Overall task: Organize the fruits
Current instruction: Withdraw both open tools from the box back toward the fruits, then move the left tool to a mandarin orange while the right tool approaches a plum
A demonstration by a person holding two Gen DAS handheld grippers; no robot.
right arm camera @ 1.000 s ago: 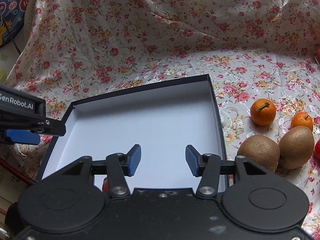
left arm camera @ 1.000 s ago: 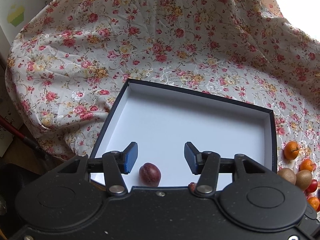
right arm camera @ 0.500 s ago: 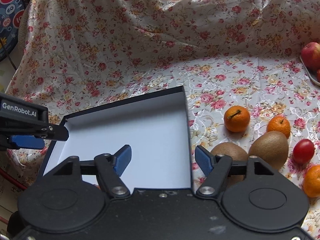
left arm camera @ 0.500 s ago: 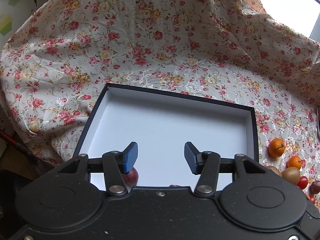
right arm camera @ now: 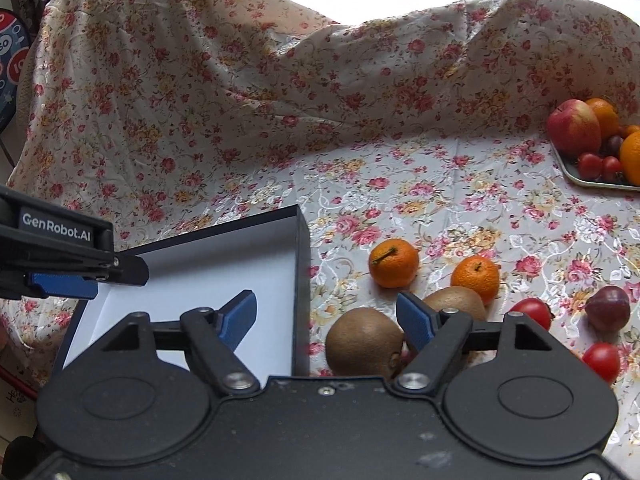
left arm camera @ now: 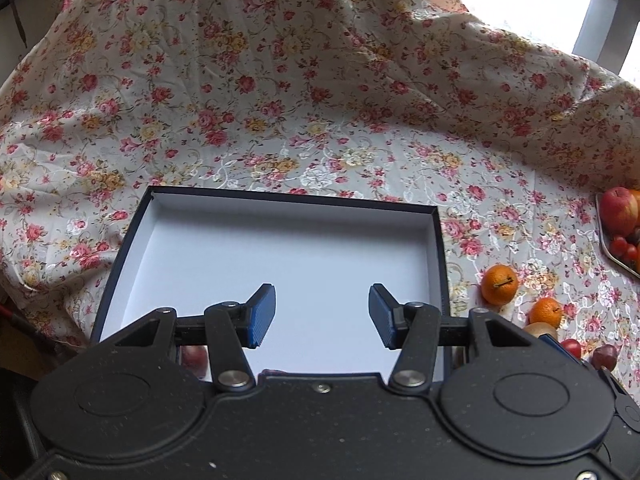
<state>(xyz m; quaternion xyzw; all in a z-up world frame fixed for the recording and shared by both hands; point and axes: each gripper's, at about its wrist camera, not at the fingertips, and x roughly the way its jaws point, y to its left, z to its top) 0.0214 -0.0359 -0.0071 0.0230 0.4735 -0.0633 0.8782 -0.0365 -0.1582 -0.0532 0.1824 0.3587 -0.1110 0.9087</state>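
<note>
- Floral cloth (right arm camera: 400,184) covers the surface; loose fruit lies right of the box (right arm camera: 298,248).
- Left gripper (left arm camera: 322,314) hangs over the box, fingers apart, empty.
- Right gripper (right arm camera: 326,318), fingers wide and empty, straddles the box's right wall near a brown, fuzzy kiwi (right arm camera: 362,340).
- Likely next: reach right, close on the kiwi.

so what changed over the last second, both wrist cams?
The right tool swung rightward off the box toward the near kiwi and opened wider, empty. The left tool drew back, so the dark red fruit slipped almost out of sight; still open, empty. Box and loose fruit stayed put.
</note>
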